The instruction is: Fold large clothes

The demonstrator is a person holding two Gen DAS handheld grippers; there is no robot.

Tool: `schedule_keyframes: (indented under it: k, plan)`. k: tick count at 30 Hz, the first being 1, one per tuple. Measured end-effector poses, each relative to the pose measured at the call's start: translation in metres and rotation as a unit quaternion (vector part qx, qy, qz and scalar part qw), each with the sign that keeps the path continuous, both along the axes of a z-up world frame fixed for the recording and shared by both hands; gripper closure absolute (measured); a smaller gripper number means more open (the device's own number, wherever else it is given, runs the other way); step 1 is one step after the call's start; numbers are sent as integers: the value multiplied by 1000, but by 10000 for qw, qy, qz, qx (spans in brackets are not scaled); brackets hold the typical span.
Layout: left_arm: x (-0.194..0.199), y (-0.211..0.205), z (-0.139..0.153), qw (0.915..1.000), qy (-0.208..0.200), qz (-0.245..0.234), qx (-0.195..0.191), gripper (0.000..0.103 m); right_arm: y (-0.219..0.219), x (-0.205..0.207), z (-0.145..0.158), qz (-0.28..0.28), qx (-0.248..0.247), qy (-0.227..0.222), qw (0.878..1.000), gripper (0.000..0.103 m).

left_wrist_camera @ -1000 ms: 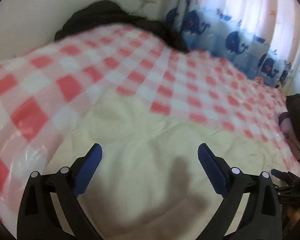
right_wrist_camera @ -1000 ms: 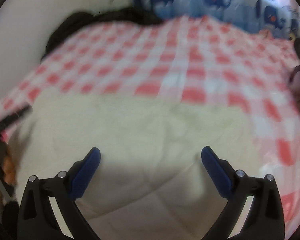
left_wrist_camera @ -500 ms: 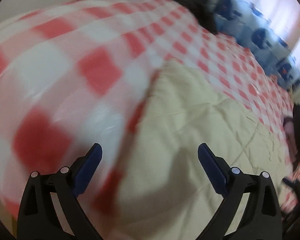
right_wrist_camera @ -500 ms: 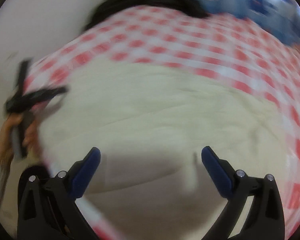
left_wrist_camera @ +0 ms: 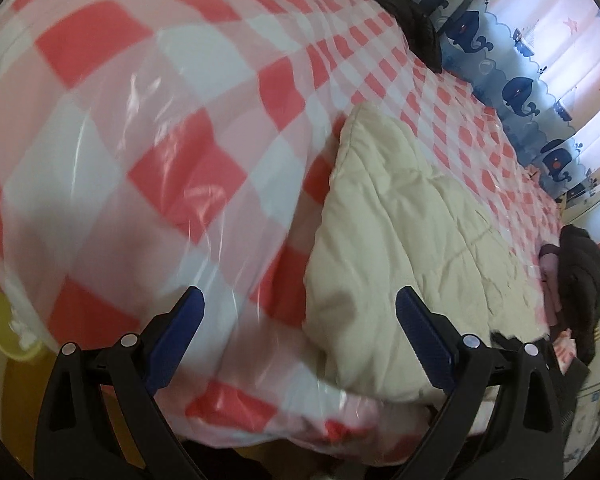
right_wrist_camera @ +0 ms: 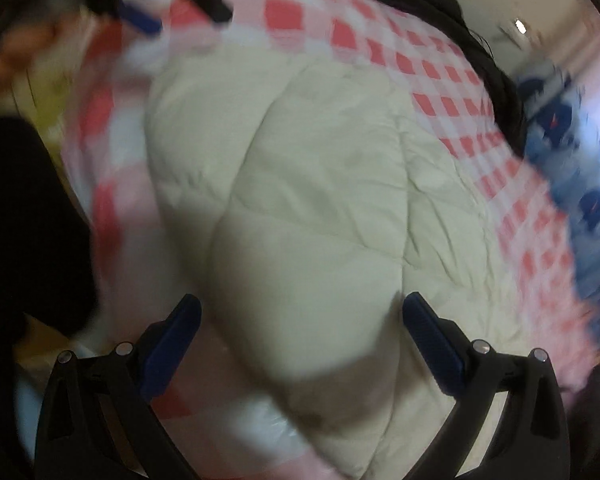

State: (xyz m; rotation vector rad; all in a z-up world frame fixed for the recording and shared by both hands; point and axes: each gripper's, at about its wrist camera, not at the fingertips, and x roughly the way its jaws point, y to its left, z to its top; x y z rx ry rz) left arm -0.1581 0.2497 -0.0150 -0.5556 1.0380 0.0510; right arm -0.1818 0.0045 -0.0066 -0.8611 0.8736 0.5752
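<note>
A cream quilted garment (left_wrist_camera: 412, 232) lies flat on a bed under a red-and-white checked plastic sheet (left_wrist_camera: 140, 112). My left gripper (left_wrist_camera: 298, 334) hangs open over the bed's near corner, its right finger above the garment's near left corner, holding nothing. In the right wrist view the same cream garment (right_wrist_camera: 320, 200) fills the middle, blurred. My right gripper (right_wrist_camera: 300, 336) is open just above its near edge. The left gripper (right_wrist_camera: 140, 16) shows as a blurred dark shape with a blue pad at the upper left there.
Dark clothing (left_wrist_camera: 404, 4) is piled at the bed's far end. A black jacket (left_wrist_camera: 580, 280) sits at the right edge. Whale-print curtains (left_wrist_camera: 516, 92) run along the far side. A yellow round object (left_wrist_camera: 0, 320) stands off the bed's left corner. A dark-clothed person (right_wrist_camera: 24, 220) stands at left.
Both grippers have swung left along the bed's near edge, still open. The left one now looks at the garment's left corner; the right view has tilted and blurred.
</note>
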Motion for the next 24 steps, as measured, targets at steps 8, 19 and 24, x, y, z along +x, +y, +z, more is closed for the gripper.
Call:
schedule_keyframes:
  k: [8,19,24]
  plan:
    - [-16,-17,-11,9967,68,-148,-800,10,-57,67,12,-1694,2141,1298,9532,5]
    - [20,-76,-33,9816,157,-311,-1880,10,-90,88,11,-2093,3184,1910,9046,6]
    - [49,-93,-51,9810,296,8,-1918,10,-87,78,10,-1979,3170,1851,9089,5]
